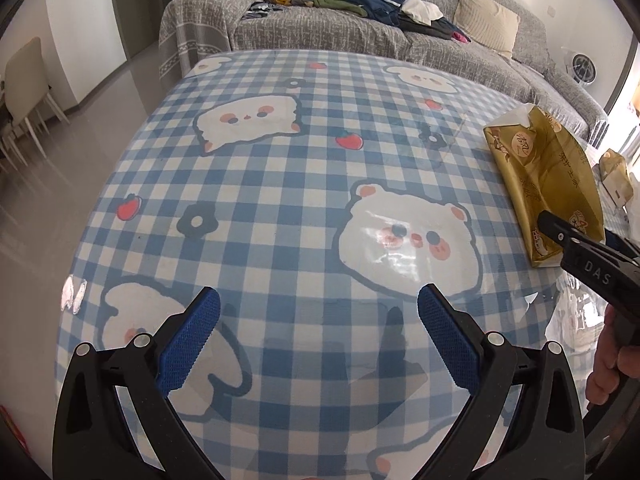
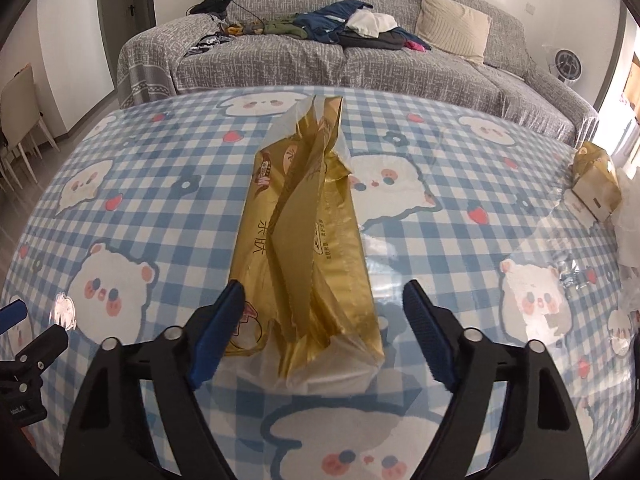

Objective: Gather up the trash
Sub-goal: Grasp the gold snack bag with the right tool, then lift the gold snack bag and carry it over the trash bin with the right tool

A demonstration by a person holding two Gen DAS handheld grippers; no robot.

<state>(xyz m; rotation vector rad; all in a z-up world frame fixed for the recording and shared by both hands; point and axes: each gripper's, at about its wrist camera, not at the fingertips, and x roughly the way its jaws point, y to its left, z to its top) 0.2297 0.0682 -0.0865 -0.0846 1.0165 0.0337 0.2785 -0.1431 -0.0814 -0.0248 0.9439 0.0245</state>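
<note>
A torn gold tissue wrapper pack [image 2: 312,240] lies lengthwise on the blue checked tablecloth [image 2: 132,208]. My right gripper [image 2: 325,292] is open around its near end. The left pad is at the pack's edge and the right pad stands apart from it. In the left wrist view the same pack [image 1: 548,176] sits at the right, with the right gripper [image 1: 576,236] reaching onto it. My left gripper [image 1: 319,294] hangs open over bare tablecloth, nothing between its fingers. It also shows at the left edge of the right wrist view as the left gripper [image 2: 34,326].
A second small gold packet [image 2: 596,184] and crumpled clear plastic [image 2: 630,224] lie at the table's right edge. A grey sofa [image 2: 320,64] piled with clothes stands behind the table. Pale chairs [image 1: 24,92] stand at the far left.
</note>
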